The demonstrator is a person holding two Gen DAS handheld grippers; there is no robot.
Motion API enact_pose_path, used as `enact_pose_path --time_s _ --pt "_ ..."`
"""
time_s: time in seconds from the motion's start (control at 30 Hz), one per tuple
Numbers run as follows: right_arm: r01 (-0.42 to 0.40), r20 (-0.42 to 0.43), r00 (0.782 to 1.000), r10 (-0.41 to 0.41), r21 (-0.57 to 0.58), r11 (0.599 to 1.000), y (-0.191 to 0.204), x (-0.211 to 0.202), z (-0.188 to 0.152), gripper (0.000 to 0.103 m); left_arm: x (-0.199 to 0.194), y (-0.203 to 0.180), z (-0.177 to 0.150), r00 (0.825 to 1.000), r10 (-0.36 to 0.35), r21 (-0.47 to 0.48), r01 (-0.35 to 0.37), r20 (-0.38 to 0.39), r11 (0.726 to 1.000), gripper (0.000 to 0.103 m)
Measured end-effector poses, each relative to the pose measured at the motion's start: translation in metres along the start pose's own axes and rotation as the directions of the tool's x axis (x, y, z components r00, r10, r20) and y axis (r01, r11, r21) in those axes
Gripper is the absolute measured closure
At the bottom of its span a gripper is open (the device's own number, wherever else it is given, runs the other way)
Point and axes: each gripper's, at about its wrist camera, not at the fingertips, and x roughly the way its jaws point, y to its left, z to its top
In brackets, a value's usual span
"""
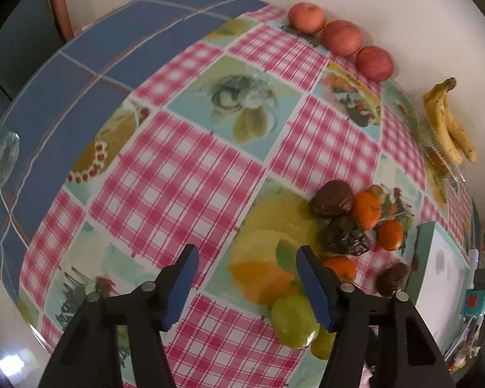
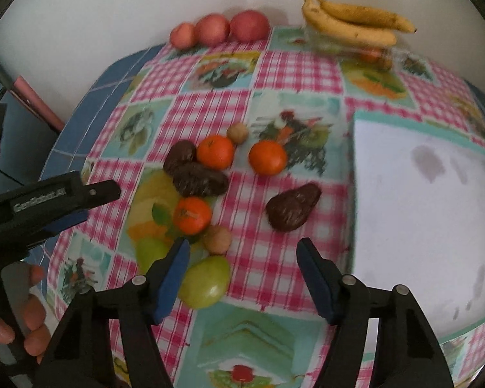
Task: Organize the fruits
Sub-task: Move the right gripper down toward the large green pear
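Two bananas (image 2: 355, 22) lie lengthwise atop a clear container (image 2: 365, 51) at upper right, stems pointing left. Loose tangerines (image 2: 215, 152) cluster mid-frame. Left gripper (image 1: 247, 278) and right gripper (image 2: 242, 274) gape wide, empty.
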Motion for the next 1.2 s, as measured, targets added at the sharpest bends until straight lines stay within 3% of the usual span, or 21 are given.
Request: enact_pose_path --time_s 0.43,0.57,0.87,1.2 --pt "-0.086 -0.137 0.987 0.084 -0.003 0.996 0.02 0.035 -0.02 0.042 0.009 -0.004 -0.001 0.997 -0.055 -0.014 0.054 -0.057 0.998 0.037" --pt "-0.107 -0.133 0.985 0.106 -0.001 0.994 0.021 0.035 -0.021 0.05 0.01 -0.008 -0.004 0.993 -0.091 -0.011 0.09 -0.077 0.996 0.037" --pt "-0.16 -0.151 0.974 0.169 0.07 0.985 0.015 0.037 -0.024 0.058 0.008 -0.008 -0.006 0.99 -0.113 -0.022 0.111 -0.088 0.994 0.037" --pt "-0.16 -0.15 0.974 0.171 0.079 0.984 0.011 0.033 -0.022 0.06 0.008 -0.013 -0.01 0.988 -0.115 0.003 0.116 -0.104 0.993 0.037"
